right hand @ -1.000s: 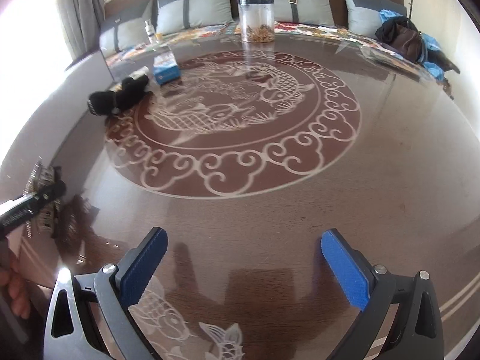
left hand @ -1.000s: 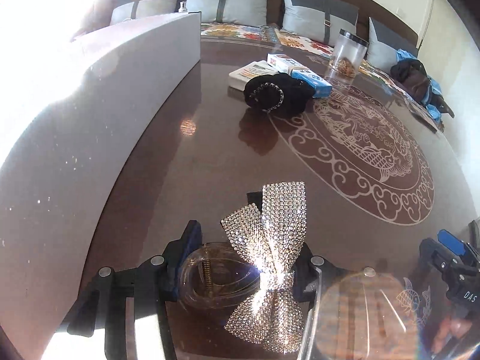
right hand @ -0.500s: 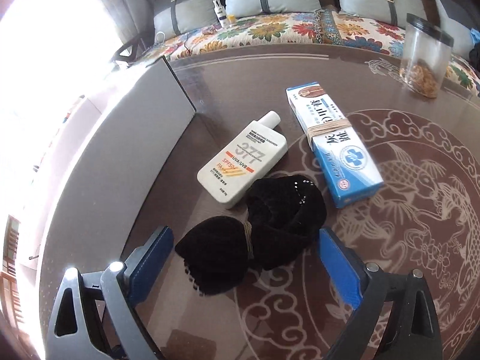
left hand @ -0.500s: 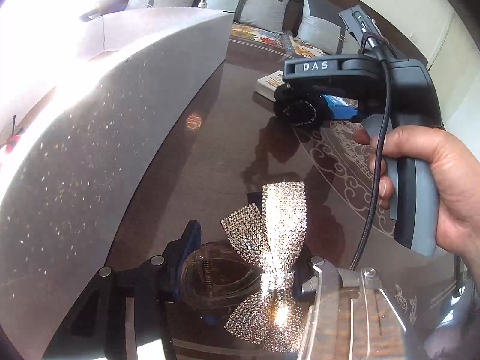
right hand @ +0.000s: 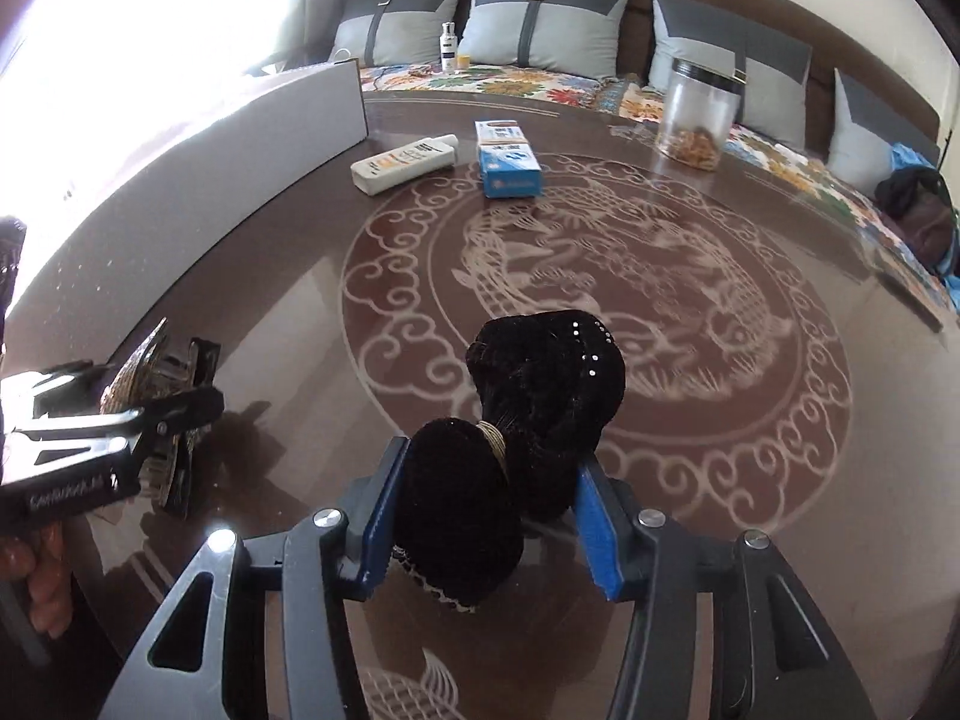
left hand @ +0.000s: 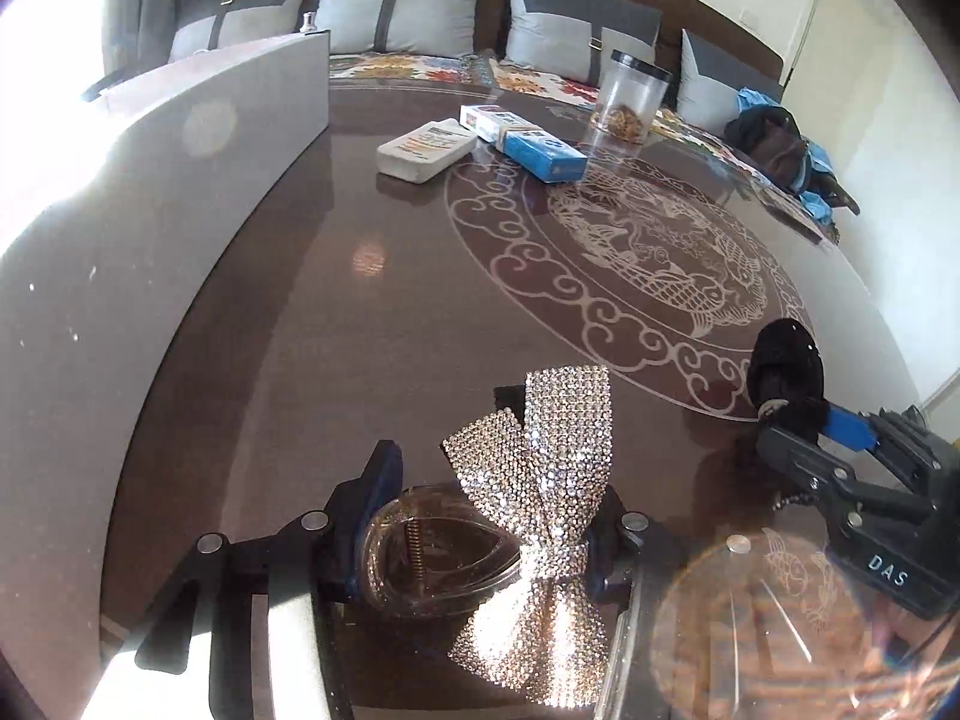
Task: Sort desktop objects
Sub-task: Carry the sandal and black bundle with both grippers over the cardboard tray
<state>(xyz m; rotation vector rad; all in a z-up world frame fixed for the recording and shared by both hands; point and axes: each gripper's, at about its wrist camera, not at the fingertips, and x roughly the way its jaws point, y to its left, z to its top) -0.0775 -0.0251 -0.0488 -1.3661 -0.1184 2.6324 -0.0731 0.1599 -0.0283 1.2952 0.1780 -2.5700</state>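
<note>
My left gripper (left hand: 492,516) is shut on a rhinestone bow hair clip (left hand: 534,480) with a clear claw, held above the brown table. It also shows at the left of the right wrist view (right hand: 156,402). My right gripper (right hand: 489,516) is shut on a black velvet bow (right hand: 528,414) and holds it over the table's fish pattern. The black bow also shows in the left wrist view (left hand: 786,366), to the right of the rhinestone bow. A white bottle (right hand: 405,165) and a blue and white box (right hand: 507,159) lie at the far side of the table.
A grey box wall (left hand: 156,180) runs along the table's left side. A clear jar (right hand: 699,114) stands at the table's far edge. A sofa with grey cushions (right hand: 540,18) and a dark bag (right hand: 918,204) lie beyond the table (right hand: 300,312).
My right gripper closed on the black bow beside the bottle and box and carried it back toward the near right. My left gripper kept its hold on the rhinestone bow.
</note>
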